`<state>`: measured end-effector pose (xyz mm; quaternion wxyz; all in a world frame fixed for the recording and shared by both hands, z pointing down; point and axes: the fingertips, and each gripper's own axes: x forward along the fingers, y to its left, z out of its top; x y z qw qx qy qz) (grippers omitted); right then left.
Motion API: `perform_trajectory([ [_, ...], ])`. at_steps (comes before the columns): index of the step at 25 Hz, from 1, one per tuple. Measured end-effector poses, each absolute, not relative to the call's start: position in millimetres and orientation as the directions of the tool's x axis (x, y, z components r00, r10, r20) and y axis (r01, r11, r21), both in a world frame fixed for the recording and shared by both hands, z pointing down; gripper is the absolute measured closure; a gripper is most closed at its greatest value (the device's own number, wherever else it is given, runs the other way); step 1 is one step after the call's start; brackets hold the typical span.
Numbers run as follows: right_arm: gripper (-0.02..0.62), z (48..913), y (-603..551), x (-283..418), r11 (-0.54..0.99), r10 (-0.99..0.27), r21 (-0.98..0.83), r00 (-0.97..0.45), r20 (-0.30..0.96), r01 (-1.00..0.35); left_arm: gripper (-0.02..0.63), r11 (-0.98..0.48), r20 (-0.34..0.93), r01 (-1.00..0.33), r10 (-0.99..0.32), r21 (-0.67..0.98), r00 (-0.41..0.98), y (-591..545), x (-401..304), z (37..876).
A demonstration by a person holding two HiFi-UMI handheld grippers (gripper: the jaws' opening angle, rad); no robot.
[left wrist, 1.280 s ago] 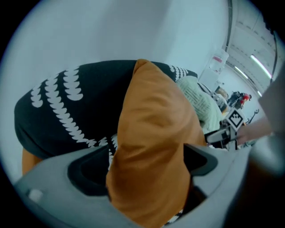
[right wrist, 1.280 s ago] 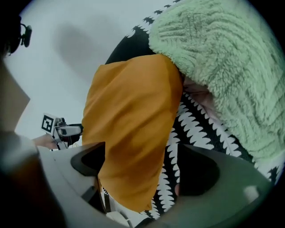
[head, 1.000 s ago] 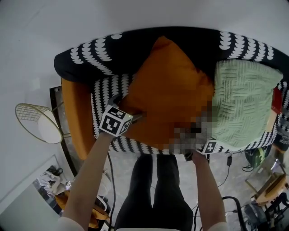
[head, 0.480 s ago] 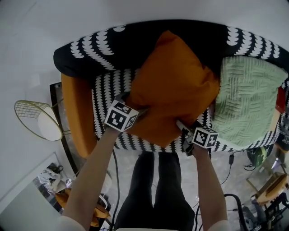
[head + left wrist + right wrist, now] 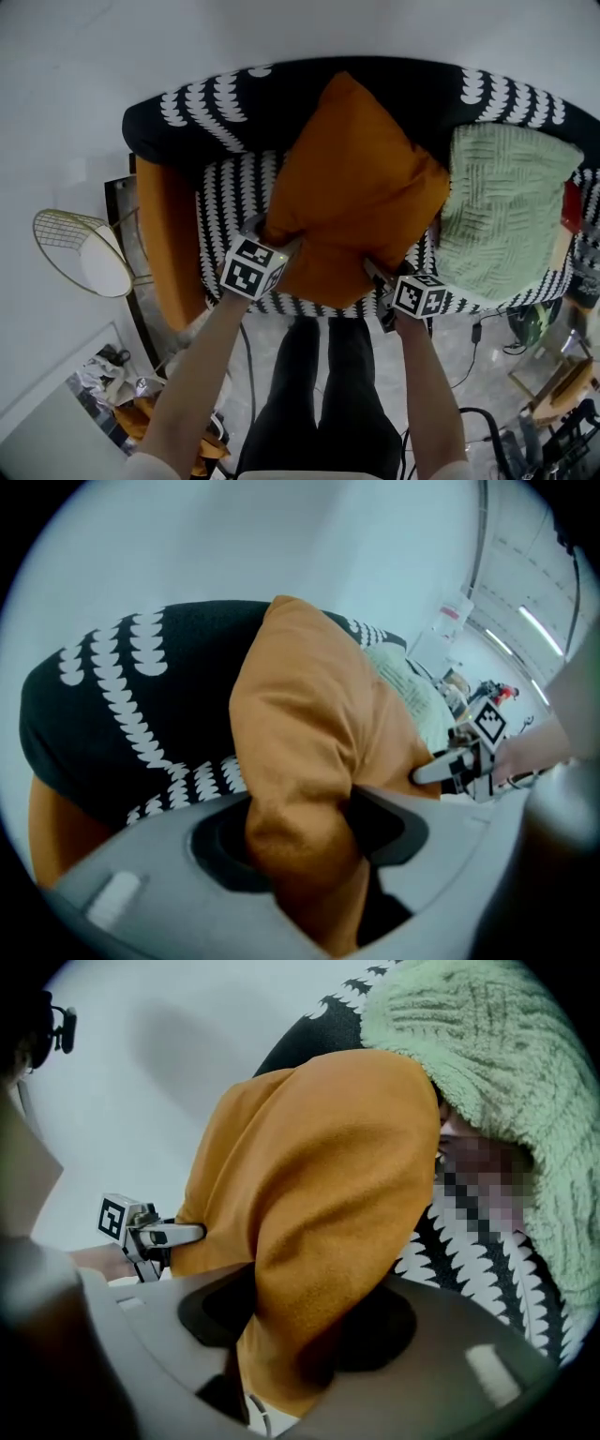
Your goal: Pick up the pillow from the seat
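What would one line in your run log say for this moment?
step: grasp orange pillow | left gripper: jaws just closing, shut on it | right gripper: jaws just closing, shut on it

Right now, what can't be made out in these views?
- Seat under the orange pillow: head view, the pillow covers it. Whether the pillow's far end is off the seat is unclear.
- Green pillow: right gripper view, cut off by the picture's edge. A mosaic patch hides what lies beside it.
- Floor clutter: head view, too small to name.
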<state>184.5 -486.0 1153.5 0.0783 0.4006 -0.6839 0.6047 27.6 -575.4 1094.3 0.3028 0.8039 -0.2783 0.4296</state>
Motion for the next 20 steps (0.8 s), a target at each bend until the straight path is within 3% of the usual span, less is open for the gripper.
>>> perform_trajectory([
  [11,0.353,1067,-463,156,0.034,-0.438,-0.744,-0.679,0.59,-0.668,0.368,-0.606,0.832,-0.749,-0.246,0.269,0.498,-537,-10,1009],
  [20,0.353,947,-461,135,0.103,-0.461,-0.707,-0.664,0.589,-0.699,0.37,-0.604,0.781,-0.752,-0.325,0.263,0.534,-522,-35,888],
])
